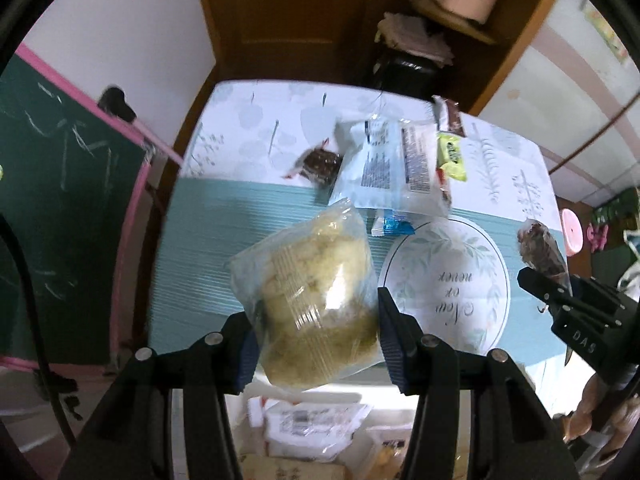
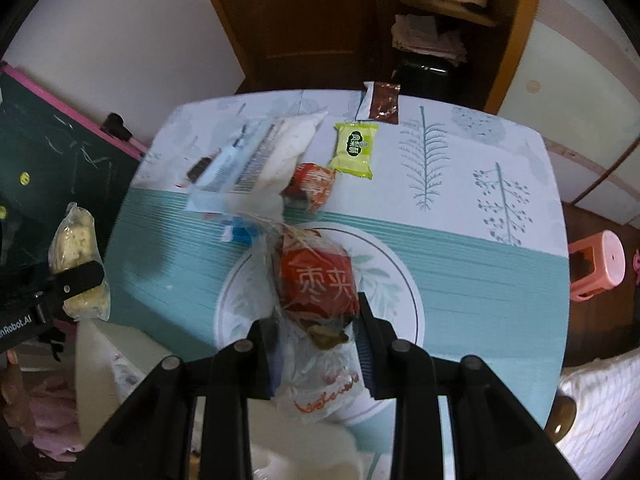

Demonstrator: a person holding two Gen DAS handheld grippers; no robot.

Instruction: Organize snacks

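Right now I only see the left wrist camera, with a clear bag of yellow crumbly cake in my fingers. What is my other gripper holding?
Observer: The right gripper is shut on a clear packet with a red label, held above the round leaf print on the tablecloth.
Operator: Is there another red snack?
Observer: Yes, a small red-wrapped snack lies beside the big white packet.
Operator: What's far back on the table?
Observer: A dark brown sachet at the far edge, behind the yellow-green packet.
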